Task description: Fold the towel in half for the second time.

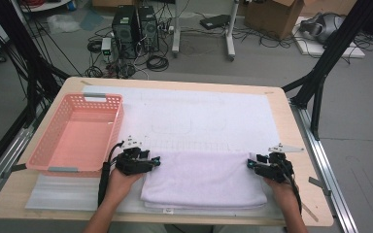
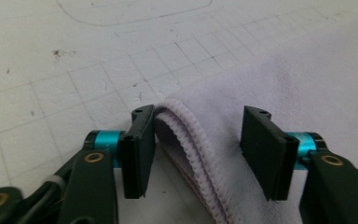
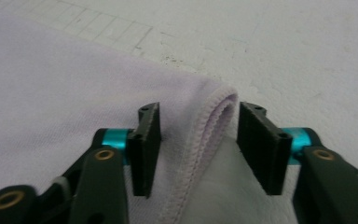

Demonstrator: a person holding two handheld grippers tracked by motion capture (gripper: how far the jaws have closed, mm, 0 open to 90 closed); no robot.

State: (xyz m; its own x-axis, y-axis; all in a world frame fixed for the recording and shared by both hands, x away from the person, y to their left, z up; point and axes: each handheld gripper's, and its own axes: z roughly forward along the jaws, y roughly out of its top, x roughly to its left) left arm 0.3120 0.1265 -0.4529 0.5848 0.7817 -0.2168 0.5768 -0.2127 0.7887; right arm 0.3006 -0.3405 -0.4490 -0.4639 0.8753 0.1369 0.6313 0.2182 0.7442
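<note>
A pink basket (image 1: 77, 133) stands at the table's left; beside it the left gripper (image 1: 156, 160) has its jaws apart around the far left corner of the folded lilac towel (image 1: 204, 177), not pressing it; the right gripper (image 1: 249, 163) straddles the far right corner, jaws apart too.

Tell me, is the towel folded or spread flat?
Folded. The towel shows stacked layers at its near edge, and doubled hems at both corners.

Soft matt cloth towel (image 1: 204, 179) on a matt gridded mat (image 1: 199, 116).
</note>
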